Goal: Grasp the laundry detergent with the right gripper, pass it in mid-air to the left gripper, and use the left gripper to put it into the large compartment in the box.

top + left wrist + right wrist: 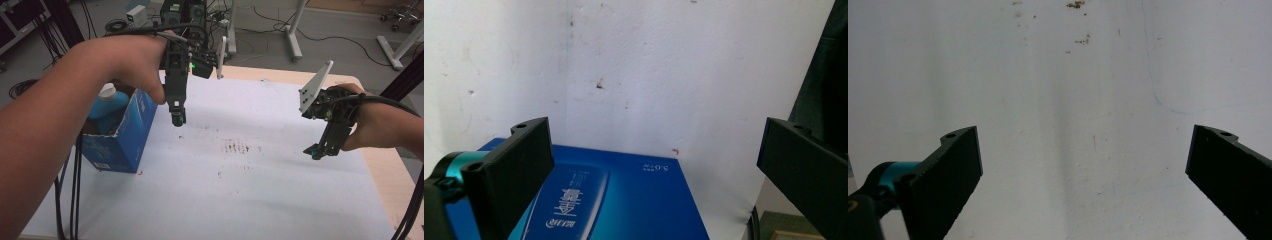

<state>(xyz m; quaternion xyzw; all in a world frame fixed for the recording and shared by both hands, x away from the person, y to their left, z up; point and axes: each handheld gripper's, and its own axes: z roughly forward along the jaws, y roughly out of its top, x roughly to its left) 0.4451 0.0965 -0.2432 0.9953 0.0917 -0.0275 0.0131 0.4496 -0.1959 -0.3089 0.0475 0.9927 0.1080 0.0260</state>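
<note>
Where white sheeting covers the worktop (260, 200), stained mid-surface, blue box (127, 132) stands near left edge; left tongs (178, 119) and right tongs (316, 151) gape empty; cabled grey floor (330, 30) beyond.

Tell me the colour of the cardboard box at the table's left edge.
Blue cardboard box with white lettering, clearest in the left gripper view.

one blue box (125, 135), one bottle (107, 100), two claws

Bottle (107, 100) in box (132, 135) – table's (260, 200) left edge; left tongs (178, 119) just beside box.
</note>
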